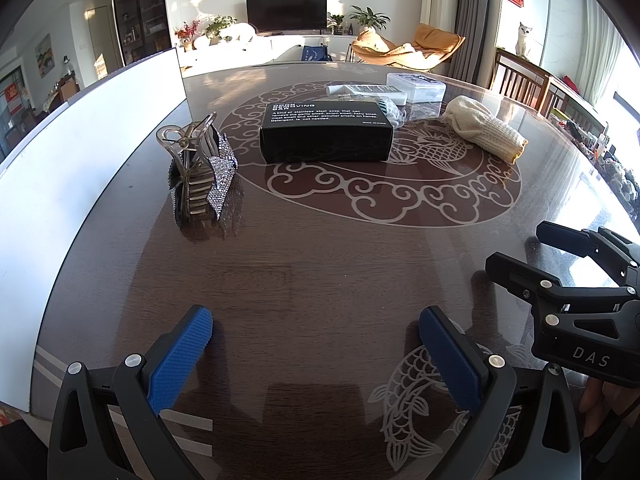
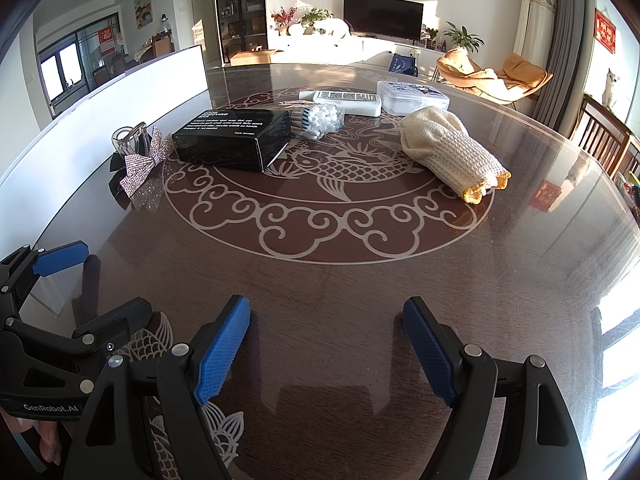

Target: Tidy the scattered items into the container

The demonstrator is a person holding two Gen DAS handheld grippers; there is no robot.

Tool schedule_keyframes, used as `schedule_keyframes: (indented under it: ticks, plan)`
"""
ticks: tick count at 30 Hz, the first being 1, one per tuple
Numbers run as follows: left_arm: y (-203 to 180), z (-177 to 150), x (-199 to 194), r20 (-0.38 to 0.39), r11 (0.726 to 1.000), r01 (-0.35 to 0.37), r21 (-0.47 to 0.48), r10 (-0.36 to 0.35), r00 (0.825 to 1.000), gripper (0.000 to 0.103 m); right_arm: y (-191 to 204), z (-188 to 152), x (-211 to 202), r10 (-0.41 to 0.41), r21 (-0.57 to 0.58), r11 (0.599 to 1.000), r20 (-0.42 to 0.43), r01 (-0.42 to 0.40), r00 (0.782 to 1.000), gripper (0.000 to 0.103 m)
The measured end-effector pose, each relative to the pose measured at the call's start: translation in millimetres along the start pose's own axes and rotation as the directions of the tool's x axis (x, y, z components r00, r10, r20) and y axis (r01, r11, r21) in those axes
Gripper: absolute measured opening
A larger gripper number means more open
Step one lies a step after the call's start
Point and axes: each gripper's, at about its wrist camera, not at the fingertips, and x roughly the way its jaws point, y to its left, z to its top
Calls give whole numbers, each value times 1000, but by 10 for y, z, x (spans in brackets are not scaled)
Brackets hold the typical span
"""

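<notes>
Scattered on the dark patterned table (image 2: 320,280) are a clear hair claw with a rhinestone bow (image 1: 200,172) (image 2: 138,160), a black printed box (image 1: 326,130) (image 2: 234,138), a bag of cotton swabs (image 2: 320,118), a white tube (image 2: 348,100) and a rolled cream knit cloth (image 1: 484,126) (image 2: 448,148). A clear plastic lidded box (image 2: 412,96) (image 1: 416,84) sits at the far side. My left gripper (image 1: 316,314) (image 2: 112,278) is open over bare table, well short of the items. Beside it, my right gripper (image 2: 327,306) (image 1: 520,246) is open and holds nothing.
A white board (image 1: 80,160) stands along the table's left edge, close to the hair claw. Wooden chairs (image 2: 604,136) stand past the right rim. A person's fingers (image 2: 48,444) hold the left gripper's handle. The near half of the table is bare wood under glass.
</notes>
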Motion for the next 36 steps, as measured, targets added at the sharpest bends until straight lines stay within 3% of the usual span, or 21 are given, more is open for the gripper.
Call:
schedule_keyframes:
  ticks: [15, 17, 19, 20, 22, 27, 30, 34, 36]
  plan:
    - [19, 16, 18, -20, 999, 29, 39, -28, 999, 103, -32, -4, -20, 9, -18, 1000, -22, -10, 1000, 80]
    - [19, 8, 14, -15, 999, 30, 41, -30, 999, 103, -146, -9, -30, -9, -7, 1000, -25, 9, 1000, 80]
    - [18, 4, 12, -11, 999, 30, 40, -30, 999, 103, -325, 28, -44, -101, 0, 995, -24, 102, 995, 79]
    - [18, 1, 9, -9, 999, 30, 40, -30, 1000, 103, -425, 66, -61, -137, 4, 991, -12, 137, 991, 79]
    - [17, -5, 6, -3, 999, 28, 38, -28, 1000, 103, -613, 192, -97, -130, -6, 992, 24, 130, 991, 80]
    - [14, -7, 9, 3, 999, 25, 34, -25, 1000, 103, -754, 659, 35, -131, -192, 971, 89, 146, 987, 79]
    - [11, -9, 8, 8, 999, 23, 35, -24, 1000, 103, -819, 893, 329, -123, -234, 964, 38, 129, 992, 79]
    - [10, -18, 4, 15, 999, 25, 36, -25, 1000, 103, -973, 1077, 745, -135, -182, 976, -56, 122, 989, 79]
    - [12, -28, -3, 19, 999, 26, 38, -27, 999, 103, -1079, 1117, 817, -57, -80, 996, -69, 51, 996, 79]
